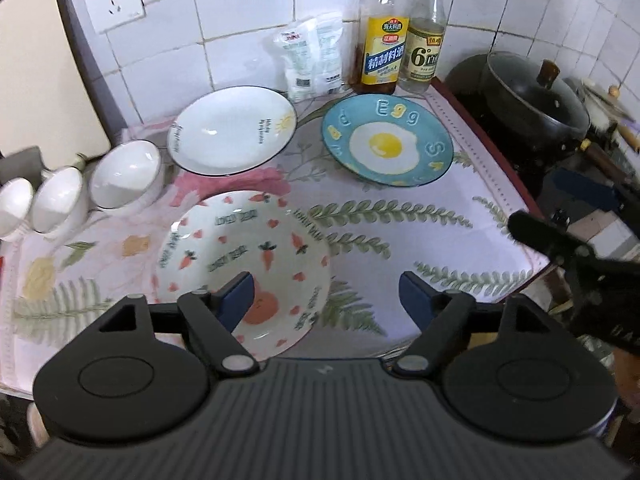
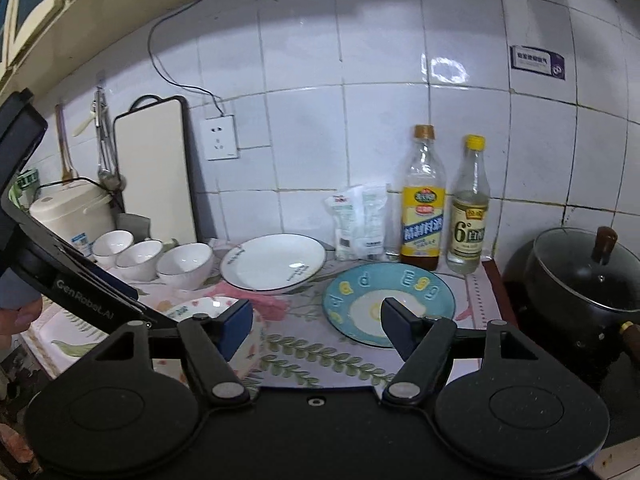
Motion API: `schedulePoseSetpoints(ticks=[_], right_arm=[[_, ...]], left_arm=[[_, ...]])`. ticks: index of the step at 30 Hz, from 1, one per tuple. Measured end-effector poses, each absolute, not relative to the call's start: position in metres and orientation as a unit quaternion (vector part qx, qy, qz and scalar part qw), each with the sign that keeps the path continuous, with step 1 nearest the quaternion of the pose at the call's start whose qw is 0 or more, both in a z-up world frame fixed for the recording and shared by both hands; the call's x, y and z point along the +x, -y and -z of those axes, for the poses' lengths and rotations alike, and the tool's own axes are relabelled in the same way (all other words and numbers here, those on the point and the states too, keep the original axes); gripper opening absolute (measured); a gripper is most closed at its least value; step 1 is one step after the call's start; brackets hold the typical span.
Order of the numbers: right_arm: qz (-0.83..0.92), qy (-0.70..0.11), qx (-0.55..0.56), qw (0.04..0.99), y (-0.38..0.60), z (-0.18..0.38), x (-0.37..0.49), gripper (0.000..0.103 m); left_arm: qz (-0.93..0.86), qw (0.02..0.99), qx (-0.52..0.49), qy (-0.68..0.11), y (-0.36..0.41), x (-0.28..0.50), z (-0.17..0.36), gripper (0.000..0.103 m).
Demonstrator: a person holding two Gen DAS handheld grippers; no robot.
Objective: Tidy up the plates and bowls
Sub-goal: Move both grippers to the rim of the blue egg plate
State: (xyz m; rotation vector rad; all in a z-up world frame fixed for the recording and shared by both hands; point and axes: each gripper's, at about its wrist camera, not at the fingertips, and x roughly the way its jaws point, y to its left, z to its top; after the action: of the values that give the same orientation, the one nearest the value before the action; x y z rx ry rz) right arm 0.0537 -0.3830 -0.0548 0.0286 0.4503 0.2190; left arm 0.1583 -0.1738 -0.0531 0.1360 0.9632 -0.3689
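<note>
My left claw (image 1: 326, 294) hangs spread and empty over the carrot plate (image 1: 244, 268), lined up for its rim. My right claw (image 2: 316, 328), also spread, faces the egg plate (image 2: 388, 304) just ahead; three bowls (image 1: 60, 200) sit far left.

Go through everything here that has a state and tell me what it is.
left gripper: open, empty
right gripper: open, empty
carrot plate: unstacked, empty
egg plate: unstacked, empty
white plate: unstacked, empty
three white bowls: side by side, unstacked
pot: lidded
two bottles: upright, capped
</note>
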Motion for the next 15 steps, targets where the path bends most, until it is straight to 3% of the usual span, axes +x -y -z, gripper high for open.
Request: schedulePoseSetpoints(ticks=[2,11,15], right_arm=[[-0.101,-0.219,0.015,0.970,0.388,0.062,0.061,0.083],[-0.052,-0.183,0.059,0.980,0.422,0.090,0.099,0.086],[-0.048,-0.189,0.111,0.974,0.442,0.103,0.122,0.087]], left_arm=[[0.182,0.868,0.034,-0.460,0.177,0.165,0.056,0.083],[0.175,0.884,-0.038,-0.433,0.194,0.204,0.075,0.087],[0.156,0.913,-0.066,-0.371,0.198,0.211,0.086,0.090]])
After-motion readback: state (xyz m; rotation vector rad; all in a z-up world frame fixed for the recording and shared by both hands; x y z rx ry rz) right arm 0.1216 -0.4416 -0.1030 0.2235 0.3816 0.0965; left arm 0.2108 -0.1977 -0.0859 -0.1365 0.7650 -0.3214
